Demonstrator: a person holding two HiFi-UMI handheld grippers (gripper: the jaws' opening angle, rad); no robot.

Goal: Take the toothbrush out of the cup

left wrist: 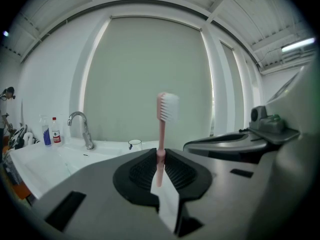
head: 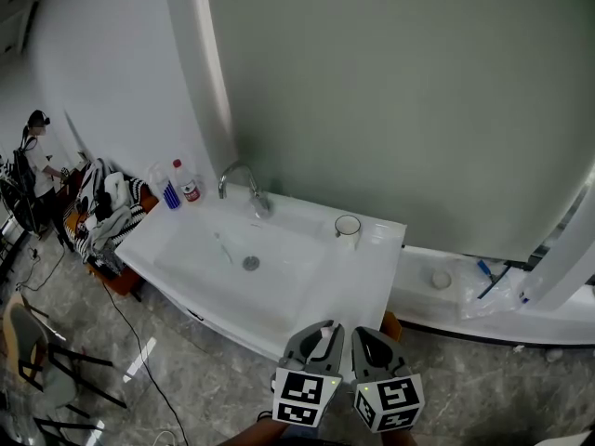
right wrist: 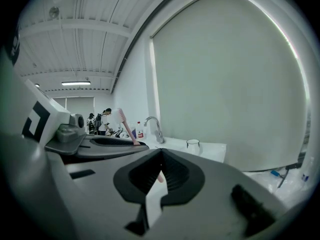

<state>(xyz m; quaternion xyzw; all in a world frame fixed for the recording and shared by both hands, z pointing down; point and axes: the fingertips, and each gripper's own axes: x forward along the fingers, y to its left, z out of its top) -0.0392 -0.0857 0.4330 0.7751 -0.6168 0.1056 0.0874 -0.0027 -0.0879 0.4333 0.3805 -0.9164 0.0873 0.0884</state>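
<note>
A pink toothbrush (left wrist: 161,134) with white bristles stands upright in my left gripper (left wrist: 160,156), which is shut on its handle. In the head view that gripper (head: 321,334) hangs in front of the white sink counter (head: 372,277), well short of the cup. The glass cup (head: 347,227) stands on the counter's back right corner and looks empty; it also shows small in the left gripper view (left wrist: 134,144). My right gripper (head: 369,340) is close beside the left one, its jaws (right wrist: 161,151) shut with nothing between them. From there the toothbrush (right wrist: 125,125) shows to the left.
A chrome faucet (head: 244,186) rises behind the basin (head: 186,249). Bottles (head: 170,193) stand at the counter's back left. A chair (head: 37,360) and a cluttered seat (head: 102,216) are at the left, with a person (head: 37,156) beyond. A white ledge (head: 446,282) runs to the right.
</note>
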